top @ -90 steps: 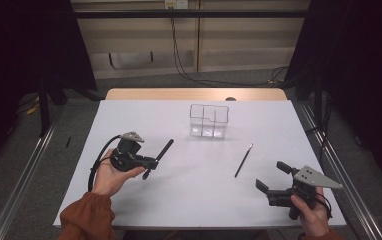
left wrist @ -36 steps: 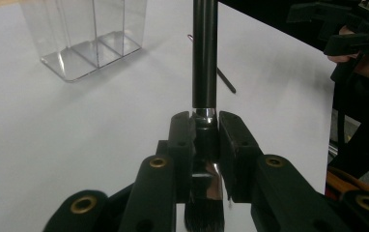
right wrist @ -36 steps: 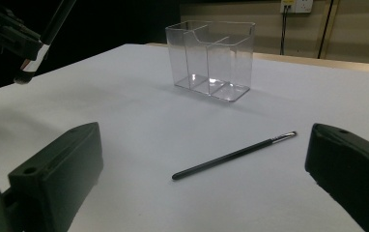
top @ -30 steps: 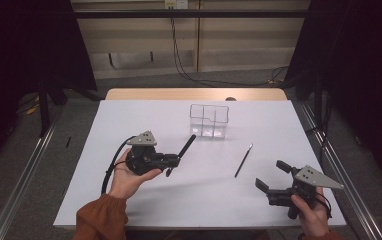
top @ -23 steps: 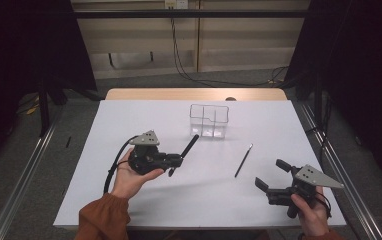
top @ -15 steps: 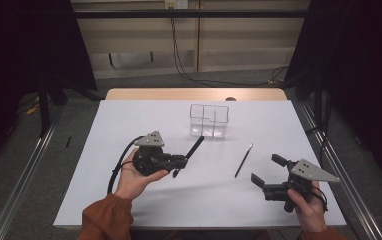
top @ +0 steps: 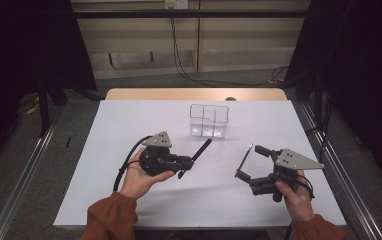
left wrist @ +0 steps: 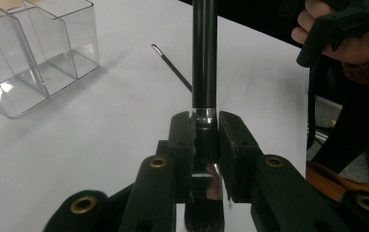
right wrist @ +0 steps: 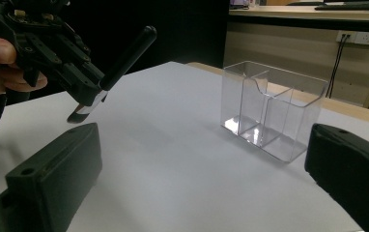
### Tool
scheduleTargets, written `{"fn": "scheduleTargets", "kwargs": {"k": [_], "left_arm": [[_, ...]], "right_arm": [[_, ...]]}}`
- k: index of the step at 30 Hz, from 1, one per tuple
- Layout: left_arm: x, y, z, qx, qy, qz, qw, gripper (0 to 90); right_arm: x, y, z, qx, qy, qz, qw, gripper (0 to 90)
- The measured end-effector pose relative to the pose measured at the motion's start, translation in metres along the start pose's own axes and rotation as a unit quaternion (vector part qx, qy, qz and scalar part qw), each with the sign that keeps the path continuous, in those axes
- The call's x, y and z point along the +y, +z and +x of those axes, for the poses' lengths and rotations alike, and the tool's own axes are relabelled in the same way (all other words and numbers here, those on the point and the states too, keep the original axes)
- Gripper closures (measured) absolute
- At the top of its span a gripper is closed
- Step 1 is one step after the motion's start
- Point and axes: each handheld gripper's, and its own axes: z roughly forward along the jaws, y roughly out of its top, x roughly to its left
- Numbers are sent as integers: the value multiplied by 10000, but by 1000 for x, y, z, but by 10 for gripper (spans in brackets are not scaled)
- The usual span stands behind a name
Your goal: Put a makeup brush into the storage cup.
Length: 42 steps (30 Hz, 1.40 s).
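Gripping makeup brush (left wrist: 205, 63) tight in left gripper (top: 181, 163); right gripper (top: 249, 167) wide open, empty. Could bump clear organizer (top: 208, 120), tipping it.

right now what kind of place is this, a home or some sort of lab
Most likely a lab or recording studio, not a home. A table under a plain white cover stands between black curtains, with cables and a wall socket behind. The person works with a left gripper and right gripper.

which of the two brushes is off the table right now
The thick black brush, clamped in the left tongs and lifted; the thin brush lies flat on the white table.
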Motion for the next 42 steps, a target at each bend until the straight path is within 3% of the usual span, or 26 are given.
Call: {"fn": "scheduleTargets", "kwargs": {"k": [13, 19, 26, 33, 40, 42], "left_arm": [[7, 9, -4, -76, 124, 7, 9999, 767], [10, 13, -5, -113, 204, 111, 9997, 766], [13, 15, -7, -94, 286, 338, 9990, 766], [14, 17, -8, -127, 344, 483, 9982, 767], [18, 17, -11, -132, 552, 786, 9953, 766], [19, 17, -12, -131, 576, 856, 9946, 767]], "right_arm": [[18, 20, 0, 271, -211, 333, 9989, 0], [26, 28, 1, 336, -505, 694, 9957, 0], [30, 35, -2, 624, -474, 1037, 9915, 0], [33, 44, -5, 1133, -369, 1473, 9819, 10], [35, 51, -2, 1559, -591, 1810, 9692, 12], [37, 53, 0, 1540, -700, 1940, 9663, 23]]}}
